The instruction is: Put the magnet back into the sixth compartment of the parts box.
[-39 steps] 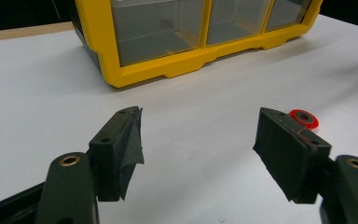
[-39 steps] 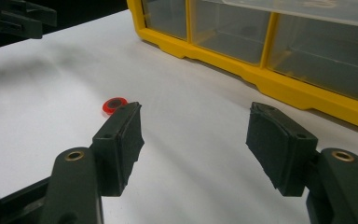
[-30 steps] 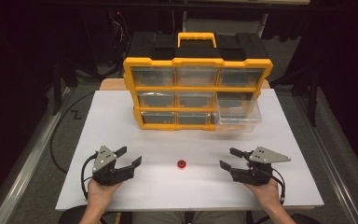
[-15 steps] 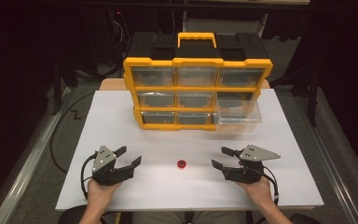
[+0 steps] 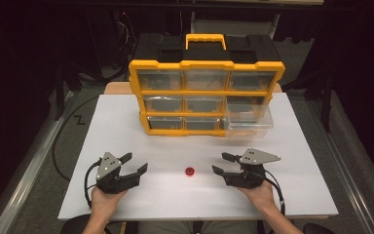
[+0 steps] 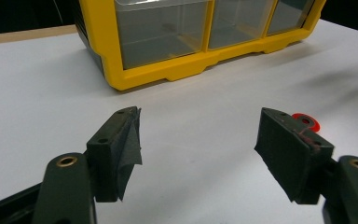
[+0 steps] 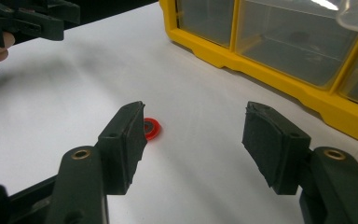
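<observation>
I see the red ring point(image 5: 190, 171) lying between both grippers; my right gripper point(image 5: 223, 163), jaws apart though just narrowing (nothing between them), edges toward it, left gripper point(image 5: 134, 162) spread, waiting.

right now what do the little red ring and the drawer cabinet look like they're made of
Red ring: probably plastic or rubber; even bright red, a dark centre, too small to settle. Drawer cabinet: moulded plastic by its look, a smooth yellow frame with rounded edges and a black top; its drawers are clear, slightly frosted plastic you can see through.
</observation>
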Demonstrator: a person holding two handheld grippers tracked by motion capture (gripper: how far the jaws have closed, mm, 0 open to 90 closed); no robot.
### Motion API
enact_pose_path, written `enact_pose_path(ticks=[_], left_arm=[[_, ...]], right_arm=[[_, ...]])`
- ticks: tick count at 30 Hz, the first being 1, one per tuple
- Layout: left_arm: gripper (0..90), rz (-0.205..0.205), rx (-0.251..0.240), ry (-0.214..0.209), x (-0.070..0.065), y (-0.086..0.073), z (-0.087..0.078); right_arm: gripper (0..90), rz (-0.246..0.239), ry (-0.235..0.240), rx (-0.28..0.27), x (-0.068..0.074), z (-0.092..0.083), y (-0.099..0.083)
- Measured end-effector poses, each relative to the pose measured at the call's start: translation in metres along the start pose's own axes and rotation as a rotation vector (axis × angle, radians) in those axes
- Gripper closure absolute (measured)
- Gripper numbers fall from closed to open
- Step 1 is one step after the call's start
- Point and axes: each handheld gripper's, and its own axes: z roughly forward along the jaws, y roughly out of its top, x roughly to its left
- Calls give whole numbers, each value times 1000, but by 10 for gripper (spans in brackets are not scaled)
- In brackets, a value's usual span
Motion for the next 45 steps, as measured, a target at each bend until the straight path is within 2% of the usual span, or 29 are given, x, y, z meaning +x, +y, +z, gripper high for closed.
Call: enact_pose_path(ticks=[9,18,22,29,36,41,45], left_arm=[[304,1,-1,1,0,0,0],[298,6,-3,4,0,0,0],[293,12,2,3,0,0,1],[289,15,0,8,-1,0,1],[288,14,-1,7,0,0,0],[287,15,-3,10,0,0,0],[284,13,-7,15,0,0,0]], right_arm=[[411,19,10,43,2,10,6],[422,8,19,101,5,18,15],[453,21,27,165,5,22,21],[475,21,39,223,6,28,28],[511,-4,46,301,9,39,36],[534,-15,47,334,9,44,40],[542,-10,50,384,10,51,43]])
